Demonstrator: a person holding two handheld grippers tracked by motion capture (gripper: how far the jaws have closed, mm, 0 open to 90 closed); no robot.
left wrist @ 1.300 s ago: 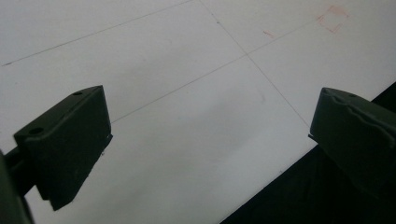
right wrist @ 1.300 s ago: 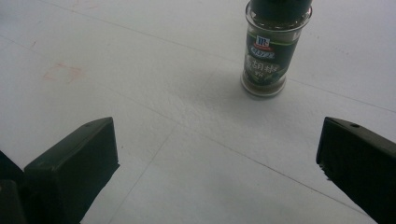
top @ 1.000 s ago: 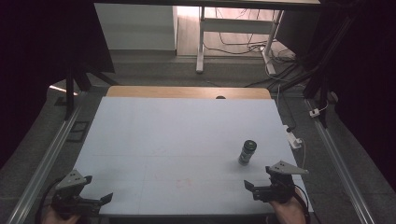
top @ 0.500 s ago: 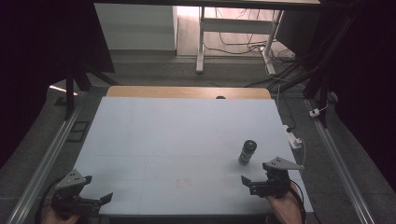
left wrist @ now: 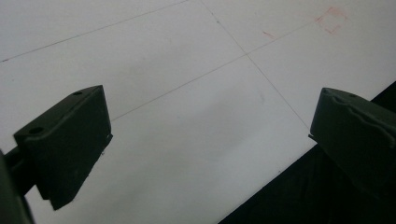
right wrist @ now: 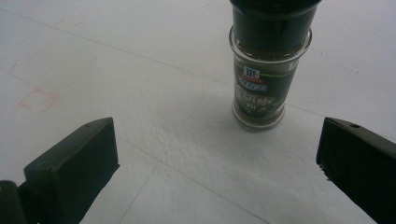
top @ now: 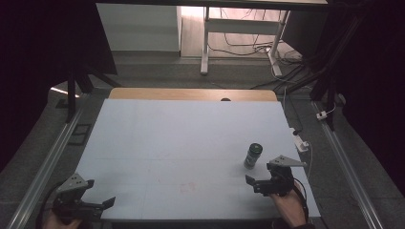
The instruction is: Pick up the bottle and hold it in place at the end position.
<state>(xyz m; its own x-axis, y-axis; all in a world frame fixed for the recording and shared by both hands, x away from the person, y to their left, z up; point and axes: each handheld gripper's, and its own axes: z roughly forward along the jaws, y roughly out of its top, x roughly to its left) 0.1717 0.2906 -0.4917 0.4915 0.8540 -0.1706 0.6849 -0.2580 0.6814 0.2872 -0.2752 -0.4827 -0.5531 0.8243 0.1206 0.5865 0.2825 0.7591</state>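
Two claws sit at the near edge of the white tabletop [top: 191, 143], one in each hand. The left claw [top: 98, 206] is at the near left corner, jaws spread wide with nothing between them; in the left gripper view its two black jaws stand far apart over bare white surface and the dark drop beyond the tabletop's edge. The left hand [top: 59, 220] shows at the bottom edge of the high view.

The right claw [top: 254, 183] is near the right front, held by the right hand [top: 289, 207], with a grey plate [top: 286, 161] on top. Its jaws are also spread wide and hold nothing. In the right gripper view the two jaws frame one jar [right wrist: 268, 65], which stands upright just beyond them, apart from both.

That single jar [top: 253, 155] stands on the right half of the tabletop, just past the right claw. It is clear glass with a dark cap, a dark green label and brownish contents; the label text is too small to read.

One faint red square mark [top: 187, 187] lies on the surface between the two claws, closer to the near edge. Thin lines cross the white sheet.

Farther off, a wooden strip [top: 191, 94] runs along the tabletop's far edge. Two metal rails [top: 45, 164] flank the sides. On the right, one white plug block [top: 302, 143] lies beside the tabletop. Beyond, a white frame leg [top: 205, 43] and loose cables [top: 248, 45] sit on the floor.
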